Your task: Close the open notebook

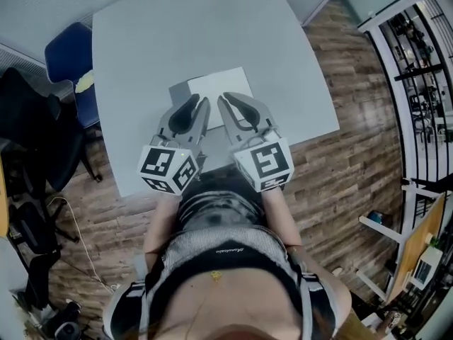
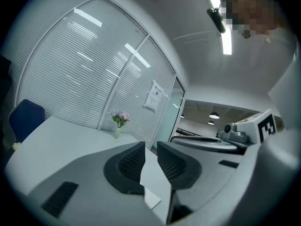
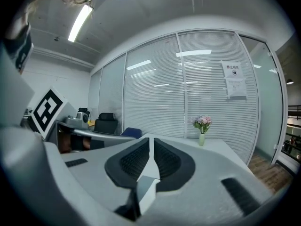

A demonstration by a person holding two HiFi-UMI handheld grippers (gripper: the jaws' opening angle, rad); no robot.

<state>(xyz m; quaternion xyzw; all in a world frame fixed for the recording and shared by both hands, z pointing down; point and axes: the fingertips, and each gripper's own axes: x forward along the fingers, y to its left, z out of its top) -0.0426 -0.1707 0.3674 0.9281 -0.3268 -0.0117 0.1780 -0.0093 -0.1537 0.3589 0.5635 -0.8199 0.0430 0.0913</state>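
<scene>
White-faced notebook [image 1: 221, 87] lay flat on grey table [image 1: 141, 48], at 12 o'clock of both claws, with grey band along its 9 o'clock edge. Bare page or shut cover: unclear, closing unconfirmed. Left gripper [image 2: 151, 148] jaws narrowly apart, empty. Right gripper [image 3: 151, 143] jaws nearly together, empty.

Both forearms reach up from 6 o'clock side by side, the left gripper [image 1: 203, 105] angled toward 1 o'clock with jaws slightly apart, the right gripper [image 1: 225, 100] angled toward 11 o'clock with jaw tips together.
</scene>
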